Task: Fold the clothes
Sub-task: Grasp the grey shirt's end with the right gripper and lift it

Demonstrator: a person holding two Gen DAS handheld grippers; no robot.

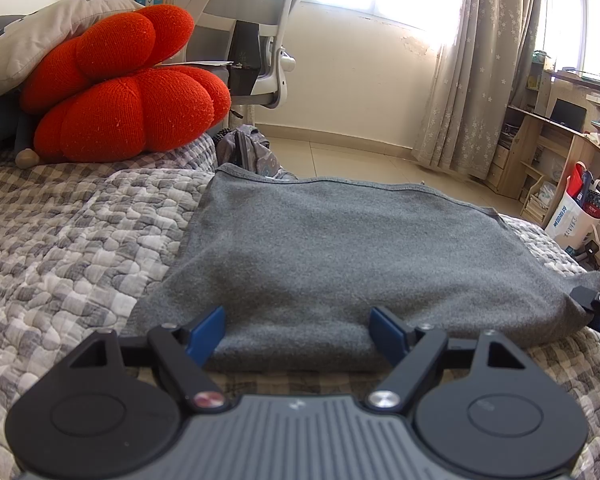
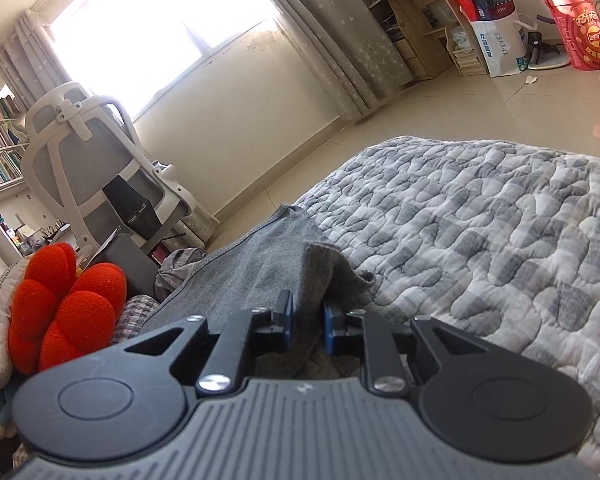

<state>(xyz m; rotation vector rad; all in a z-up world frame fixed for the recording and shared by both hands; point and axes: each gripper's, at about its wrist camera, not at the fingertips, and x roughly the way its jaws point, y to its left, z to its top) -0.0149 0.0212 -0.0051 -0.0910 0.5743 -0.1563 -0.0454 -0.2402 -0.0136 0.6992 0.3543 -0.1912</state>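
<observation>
From the left wrist camera, one grey fleece garment [image 1: 340,248] lies folded into a flat, roughly square slab on the quilted bedspread [image 1: 68,248], a puckered fabric checked in grey and white. Its far edge shows a stitched hem. The left gripper [image 1: 299,332] sits at the garment's near folded edge with its two blue-padded fingers [image 1: 206,334] spread wide, gripping nothing. At the far right, part of the right gripper [image 1: 596,300] meets the garment's corner. One red knitted cushion [image 1: 120,88] with rounded lobes rests against a pale pillow [image 1: 32,40], and one white mesh office chair [image 1: 256,32] stands behind.

From the right wrist camera, the right gripper [image 2: 308,322] is clenched on a bunched corner of the grey garment [image 2: 260,264], the soft cloth rising in a peak between its two blue pads [image 2: 287,320]. The rest of the garment stretches away toward the bed's edge. The bedspread [image 2: 480,232] fills the right side; the red cushion [image 2: 64,304] and chair [image 2: 88,160] sit left.
</observation>
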